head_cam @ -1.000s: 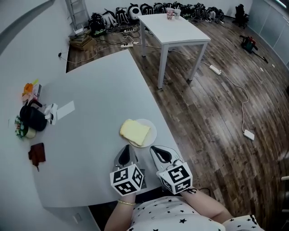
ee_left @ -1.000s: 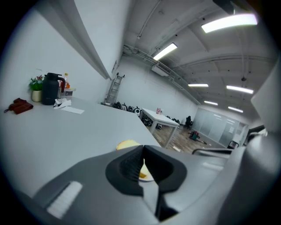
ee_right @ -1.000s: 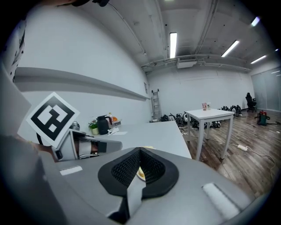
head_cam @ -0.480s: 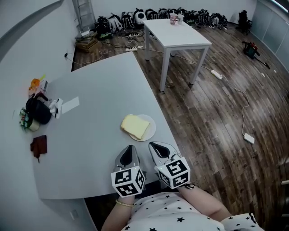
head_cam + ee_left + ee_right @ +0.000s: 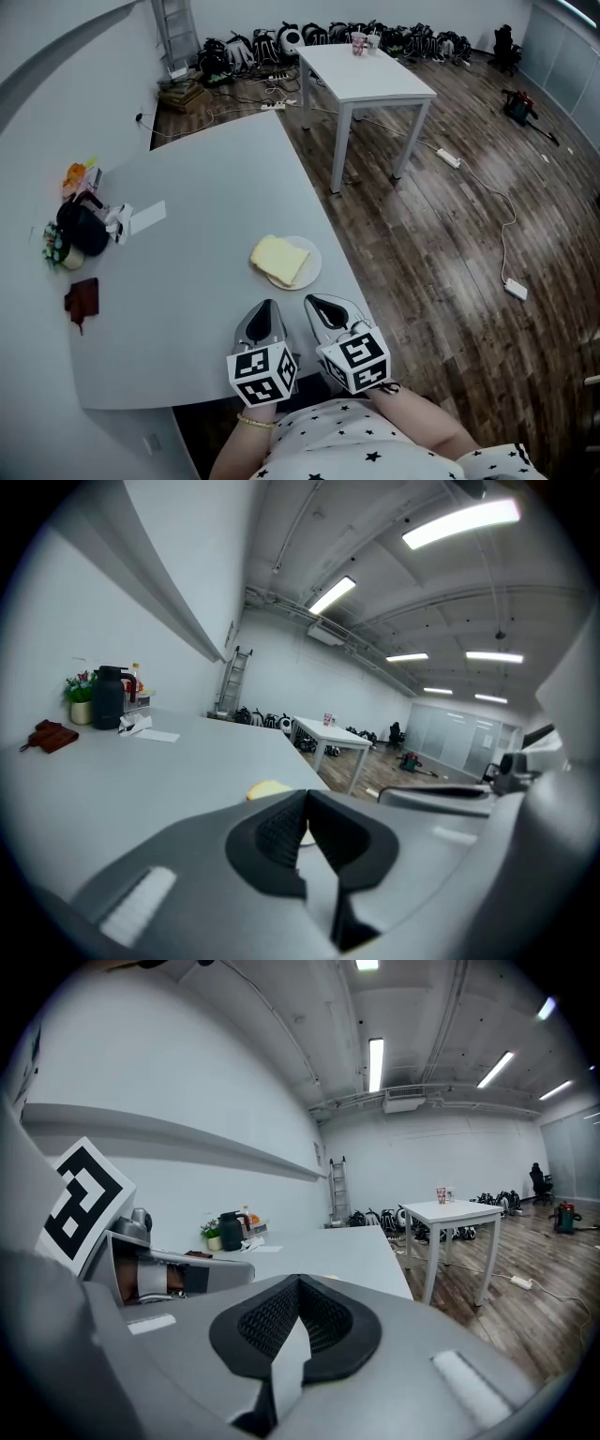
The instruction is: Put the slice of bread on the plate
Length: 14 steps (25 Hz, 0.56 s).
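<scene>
A pale yellow slice of bread (image 5: 278, 259) lies on a small white plate (image 5: 310, 269) near the table's right edge. Both grippers hang side by side below the plate, close to the person's body, clear of the bread. My left gripper (image 5: 265, 313) is shut with nothing in it; in the left gripper view its jaws (image 5: 306, 799) meet and the bread (image 5: 267, 788) peeks out just beyond them. My right gripper (image 5: 314, 305) is also shut and empty, and its tip (image 5: 298, 1283) points over the table.
A black kettle (image 5: 81, 231), a small plant (image 5: 54, 251), a dark red wallet (image 5: 80, 300) and a paper slip (image 5: 147, 217) sit at the grey table's (image 5: 202, 187) far left. A white side table (image 5: 366, 68) stands beyond on wood floor with cables.
Both grippers have drawn back a little from the plate toward the person. The bread stays on the plate and both jaws stay shut.
</scene>
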### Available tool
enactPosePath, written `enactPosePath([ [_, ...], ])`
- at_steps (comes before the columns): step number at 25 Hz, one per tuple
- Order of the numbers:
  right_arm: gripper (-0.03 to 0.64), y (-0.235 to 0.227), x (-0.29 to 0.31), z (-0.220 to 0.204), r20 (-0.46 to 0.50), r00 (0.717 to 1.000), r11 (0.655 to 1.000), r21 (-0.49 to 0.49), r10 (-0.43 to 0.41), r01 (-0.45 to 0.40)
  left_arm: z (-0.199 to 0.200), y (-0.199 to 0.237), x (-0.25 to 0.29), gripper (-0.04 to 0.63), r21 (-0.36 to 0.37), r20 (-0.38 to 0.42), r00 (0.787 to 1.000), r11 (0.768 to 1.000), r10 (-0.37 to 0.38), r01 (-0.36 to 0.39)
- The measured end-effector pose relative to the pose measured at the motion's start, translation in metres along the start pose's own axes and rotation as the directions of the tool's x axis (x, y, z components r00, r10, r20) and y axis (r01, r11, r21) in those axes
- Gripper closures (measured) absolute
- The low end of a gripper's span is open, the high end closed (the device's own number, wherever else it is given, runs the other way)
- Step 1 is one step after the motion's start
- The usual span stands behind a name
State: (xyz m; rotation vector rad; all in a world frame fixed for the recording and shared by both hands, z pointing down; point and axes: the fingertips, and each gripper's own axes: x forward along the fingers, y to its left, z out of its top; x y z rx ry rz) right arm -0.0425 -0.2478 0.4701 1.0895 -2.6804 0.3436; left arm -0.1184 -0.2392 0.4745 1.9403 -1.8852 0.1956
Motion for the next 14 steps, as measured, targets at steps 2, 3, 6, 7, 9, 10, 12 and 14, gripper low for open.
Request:
enactPosePath([
  [2, 0.618, 0.0037, -0.0015, 0.0011, 0.004, 1.000, 1.000, -0.003, 0.004, -0.004, -0.0003, 0.0006, -0.0031, 0.587, 0.002, 0.001, 1.000, 1.000, 0.001, -0.001],
  [3, 0.618, 0.0051, -0.0021, 0.0018, 0.006, 1.000, 1.000, -0.005, 0.006, -0.006, -0.0006, 0.0006, -0.0044, 0.588, 0.003, 0.001, 1.000, 1.000, 0.001, -0.001],
  [6, 0.618, 0.0084, -0.0026, 0.0036, 0.008, 1.000, 1.000, -0.016, 0.010, -0.010, -0.0019, 0.0010, -0.0072, 0.586, 0.005, 0.000, 1.000, 1.000, 0.001, -0.001],
  [7, 0.618, 0.0092, -0.0024, 0.0037, 0.008, 1.000, 1.000, -0.020, 0.010, -0.010, -0.0024, 0.0016, -0.0077, 0.587, 0.008, 0.000, 1.000, 1.000, 0.002, -0.002],
  [9, 0.618, 0.0098, -0.0026, 0.0037, 0.008, 1.000, 1.000, -0.025, 0.010, -0.009, -0.0036, 0.0021, -0.0081, 0.586, 0.013, -0.001, 1.000, 1.000, 0.004, -0.004],
  [10, 0.618, 0.0098, -0.0032, 0.0038, 0.009, 1.000, 1.000, -0.025, 0.010, -0.010, -0.0040, 0.0019, -0.0085, 0.587, 0.013, -0.003, 1.000, 1.000, 0.005, -0.005],
  [12, 0.618, 0.0102, -0.0049, 0.0040, 0.008, 1.000, 1.000, -0.025, 0.011, -0.011, -0.0041, 0.0011, -0.0099, 0.587, 0.013, -0.005, 1.000, 1.000, 0.007, -0.007],
  [14, 0.618, 0.0107, -0.0068, 0.0043, 0.008, 1.000, 1.000, -0.025, 0.013, -0.013, -0.0038, 0.0001, -0.0114, 0.586, 0.016, -0.006, 1.000, 1.000, 0.008, -0.008],
])
